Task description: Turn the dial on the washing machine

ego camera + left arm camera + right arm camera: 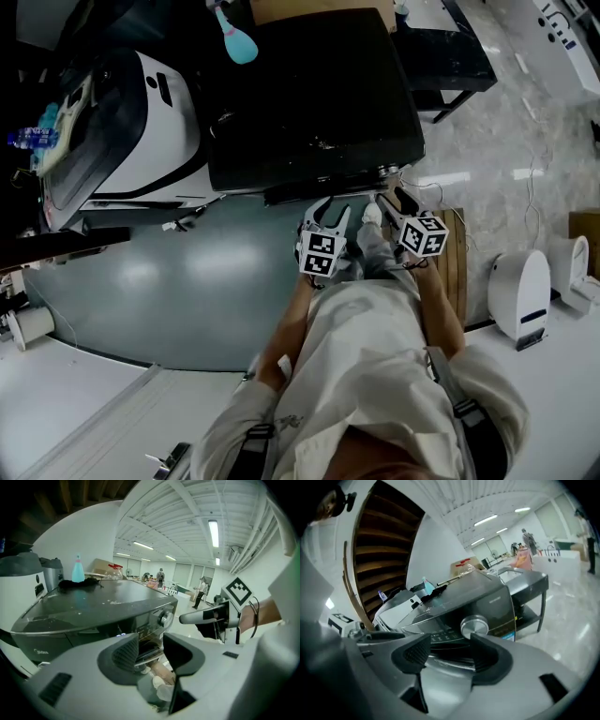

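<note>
Near the dial [474, 626], right hand-held gripper [450, 643] stands part-open, empty.

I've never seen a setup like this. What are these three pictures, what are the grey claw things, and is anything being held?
There is no robot here. A person holds a two-jaw gripper in each hand. The head view comes from a camera on their head and looks steeply down at a dark washing machine. The other two views come from cameras riding on the grippers, each looking along its own jaws. The left gripper has its jaws apart with nothing between them. The right gripper is also open and empty. The silver dial on the machine's front panel sits just beyond its jaws, and they do not appear to touch it. A teal bottle stands on top of the machine.
</note>
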